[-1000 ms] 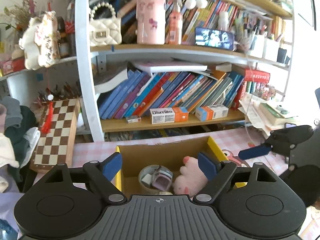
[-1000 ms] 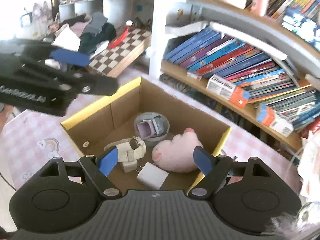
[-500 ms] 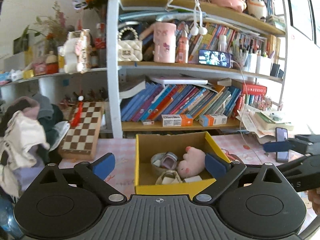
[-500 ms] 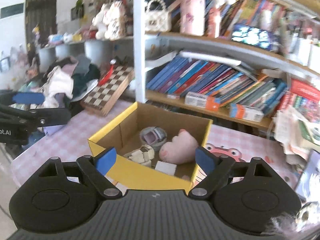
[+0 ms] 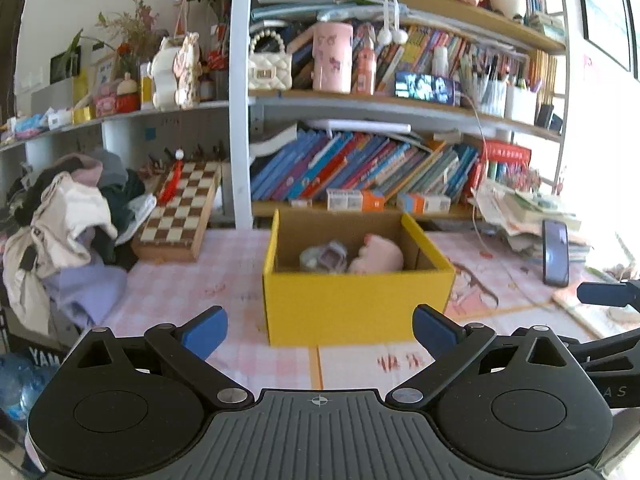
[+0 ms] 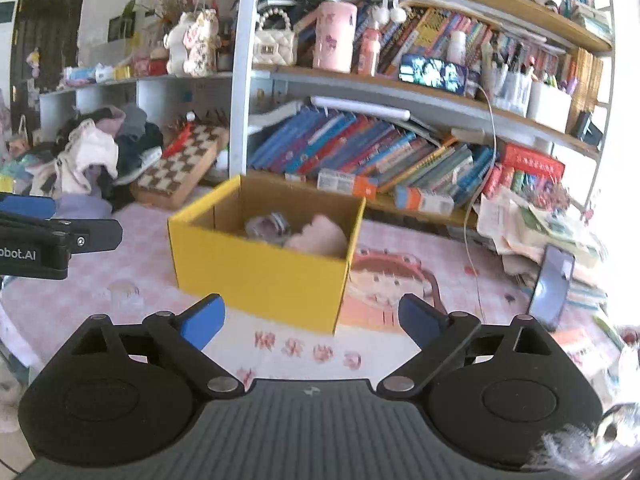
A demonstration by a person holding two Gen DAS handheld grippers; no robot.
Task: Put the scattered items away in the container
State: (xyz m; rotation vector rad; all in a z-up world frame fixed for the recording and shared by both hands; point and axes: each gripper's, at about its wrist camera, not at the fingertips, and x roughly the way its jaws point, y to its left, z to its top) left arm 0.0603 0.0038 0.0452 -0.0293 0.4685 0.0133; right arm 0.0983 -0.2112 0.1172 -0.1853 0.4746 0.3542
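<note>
A yellow cardboard box [image 5: 356, 304] stands on the pink checked tablecloth, also in the right wrist view [image 6: 260, 276]. Inside it lie a pink plush toy [image 5: 378, 258] and a grey-purple round item [image 5: 326, 256]; both show in the right wrist view as the plush [image 6: 318, 236] and the round item [image 6: 268, 222]. My left gripper [image 5: 320, 332] is open and empty, in front of the box. My right gripper [image 6: 310, 320] is open and empty, in front of the box's right corner. The box floor is mostly hidden by its front wall.
A chessboard [image 5: 182, 210] and a clothes pile [image 5: 68, 216] lie at the left. A bookshelf [image 5: 360, 168] stands behind the box. A phone [image 5: 556, 254] leans on stacked papers at the right. The left gripper shows at the right wrist view's left edge [image 6: 52, 232].
Both grippers have pulled back and down from above the box to in front of it. The box now looks smaller and farther away. Both stay open and empty.
</note>
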